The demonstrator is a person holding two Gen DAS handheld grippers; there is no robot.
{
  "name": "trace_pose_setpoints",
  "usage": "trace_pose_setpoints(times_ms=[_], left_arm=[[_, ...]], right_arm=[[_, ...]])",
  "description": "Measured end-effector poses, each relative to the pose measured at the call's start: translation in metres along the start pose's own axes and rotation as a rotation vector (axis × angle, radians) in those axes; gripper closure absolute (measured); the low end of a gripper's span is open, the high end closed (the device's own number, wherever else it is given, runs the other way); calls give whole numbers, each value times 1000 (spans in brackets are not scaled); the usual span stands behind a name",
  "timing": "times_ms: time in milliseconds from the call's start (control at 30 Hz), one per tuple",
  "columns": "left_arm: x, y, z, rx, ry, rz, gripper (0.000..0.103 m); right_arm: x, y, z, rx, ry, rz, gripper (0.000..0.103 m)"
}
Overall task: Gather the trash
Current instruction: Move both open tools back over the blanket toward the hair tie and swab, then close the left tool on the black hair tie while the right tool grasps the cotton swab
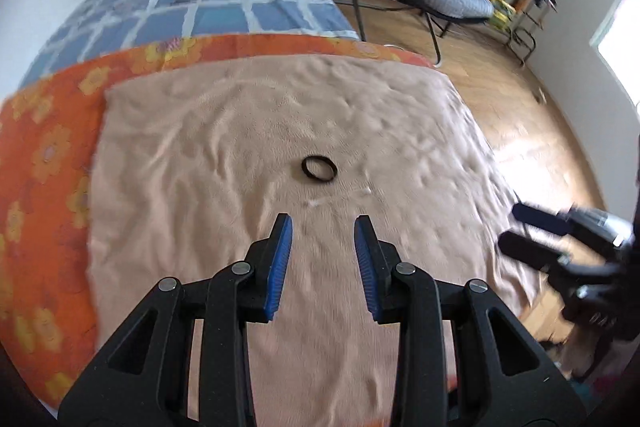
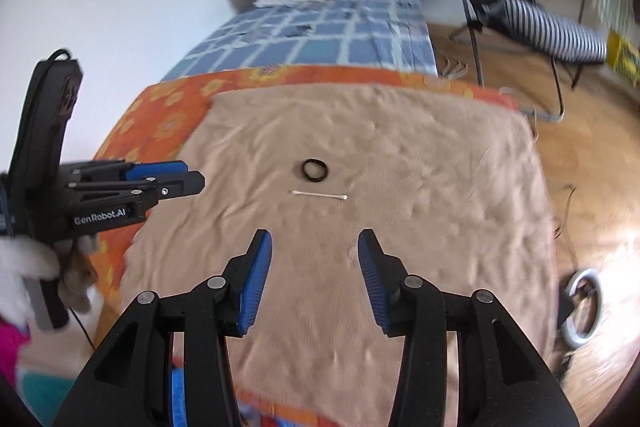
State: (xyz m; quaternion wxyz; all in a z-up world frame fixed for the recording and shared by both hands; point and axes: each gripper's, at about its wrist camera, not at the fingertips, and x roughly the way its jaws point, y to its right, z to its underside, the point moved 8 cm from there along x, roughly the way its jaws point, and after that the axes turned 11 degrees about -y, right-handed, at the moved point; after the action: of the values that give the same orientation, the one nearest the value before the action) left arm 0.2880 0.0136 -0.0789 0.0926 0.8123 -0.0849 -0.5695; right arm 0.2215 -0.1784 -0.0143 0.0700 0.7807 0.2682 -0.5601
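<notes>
So I'm holding my left gripper (image 1: 323,227) over the peach blanket (image 1: 240,147) on the bed, jaws spread wide with nothing between them. My right gripper (image 2: 315,241) is hanging over the same blanket, also gaping open and carrying nothing. The stuff to pick up is sitting ahead of both: a black hair tie (image 2: 315,170) lying flat mid-blanket, and a white cotton swab (image 2: 319,195) lying crosswise just on my side of it, near but not touching. The swab is showing up clearly in the right wrist view; in the left one it's only a faint blurry streak. An orange flowered sheet (image 2: 168,119) is poking out around the blanket edges.
</notes>
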Motion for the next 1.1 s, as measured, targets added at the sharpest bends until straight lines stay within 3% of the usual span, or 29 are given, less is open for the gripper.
trace_pose_setpoints(times_ms=[100, 300, 567, 700, 767, 867, 1100], left_arm=[[29, -8, -18, -37, 14, 21, 71], [87, -14, -39, -21, 6, -23, 71], [131, -20, -55, -4, -16, -55, 71], [137, -17, -59, 28, -14, -61, 71], [137, -19, -58, 44, -15, -73, 87], [133, -27, -55, 33, -23, -50, 92], [118, -46, -52, 5, -10, -45, 95]], right_arm=[[42, 14, -11, 62, -20, -23, 60], [101, 32, -30, 143, -52, -55, 60], [139, 36, -43, 159, -67, -90, 60], [143, 34, -49, 98, -53, -92, 60], [145, 36, -53, 93, -49, -107, 60], [144, 36, -56, 89, -54, -137, 60], [144, 12, -63, -27, -49, -157, 60]])
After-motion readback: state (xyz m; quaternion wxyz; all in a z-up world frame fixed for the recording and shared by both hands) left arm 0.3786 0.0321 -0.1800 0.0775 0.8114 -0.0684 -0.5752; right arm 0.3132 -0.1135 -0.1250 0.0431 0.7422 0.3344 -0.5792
